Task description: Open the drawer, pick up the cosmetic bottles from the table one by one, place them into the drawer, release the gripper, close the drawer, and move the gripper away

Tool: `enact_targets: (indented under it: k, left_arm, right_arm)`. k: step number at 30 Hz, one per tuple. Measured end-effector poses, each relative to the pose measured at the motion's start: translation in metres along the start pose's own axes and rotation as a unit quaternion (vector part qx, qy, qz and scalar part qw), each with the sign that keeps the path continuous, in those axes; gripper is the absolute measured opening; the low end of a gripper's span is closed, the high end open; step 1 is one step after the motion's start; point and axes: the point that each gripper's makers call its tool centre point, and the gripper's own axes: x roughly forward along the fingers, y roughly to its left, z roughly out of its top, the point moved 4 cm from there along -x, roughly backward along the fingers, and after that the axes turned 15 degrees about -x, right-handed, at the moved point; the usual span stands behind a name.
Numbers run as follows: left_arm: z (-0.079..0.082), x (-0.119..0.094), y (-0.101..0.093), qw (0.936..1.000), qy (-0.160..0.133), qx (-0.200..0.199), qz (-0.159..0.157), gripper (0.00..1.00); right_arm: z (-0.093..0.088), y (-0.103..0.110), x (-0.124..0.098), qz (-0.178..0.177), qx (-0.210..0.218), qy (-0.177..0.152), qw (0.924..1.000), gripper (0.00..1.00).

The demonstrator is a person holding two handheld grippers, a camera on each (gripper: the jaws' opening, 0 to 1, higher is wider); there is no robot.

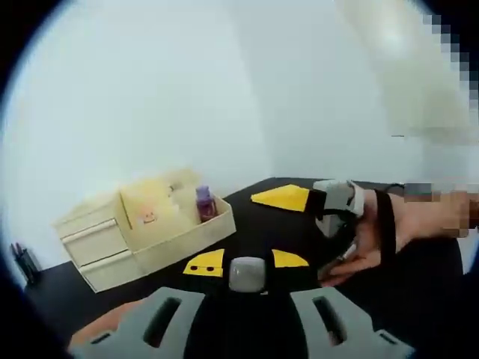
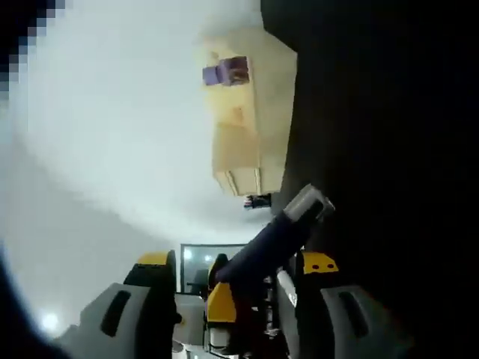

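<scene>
My left gripper (image 1: 247, 263) is shut on a dark blue bottle, whose silver cap (image 1: 247, 273) shows end-on between the yellow pads. In the right gripper view the same bottle (image 2: 273, 239) slants up to its cap (image 2: 307, 203), with the left gripper's yellow pad (image 2: 221, 299) at its base. My right gripper (image 2: 238, 260) stands open, jaws wide apart. A hand holds it (image 1: 288, 198) to the right, above the black table (image 1: 254, 228). The cream organizer (image 1: 142, 232) (image 2: 254, 127) has a purple bottle (image 1: 204, 203) (image 2: 224, 72) in its open top tray. Its two front drawers (image 1: 93, 243) look shut.
A dark pen holder (image 1: 25, 262) (image 2: 258, 200) stands left of the organizer near the table's edge. A pale wall rises behind the table. A person's hand and wrist (image 1: 404, 224) reach in from the right.
</scene>
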Motion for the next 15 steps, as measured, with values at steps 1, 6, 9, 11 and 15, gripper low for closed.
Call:
enact_targets:
  k: [1,6,9,11,15]
  left_arm:
    - [0.0,0.0,-0.001,1.0,0.0,-0.002,-0.002,0.15]
    - [0.0,-0.002,0.001,1.0,0.001,0.0,0.001,0.15]
    - [0.0,-0.002,0.002,1.0,0.003,-0.002,0.0,0.15]
    - [0.0,-0.002,0.002,1.0,0.003,-0.003,-0.001,0.15]
    - [-0.002,-0.001,0.0,1.0,0.008,0.001,-0.001,0.15]
  right_arm:
    - [0.0,0.0,0.0,-0.001,-0.008,0.002,1.0,0.6]
    - [0.006,0.001,-0.003,-0.011,-0.082,-0.014,0.9965,0.54]
    - [0.012,0.005,-0.006,-0.019,-0.151,-0.031,0.9879,0.46]
    - [0.015,0.009,-0.009,-0.018,-0.18,-0.035,0.983,0.44]
    - [0.019,0.013,-0.013,-0.027,-0.251,-0.046,0.9665,0.39]
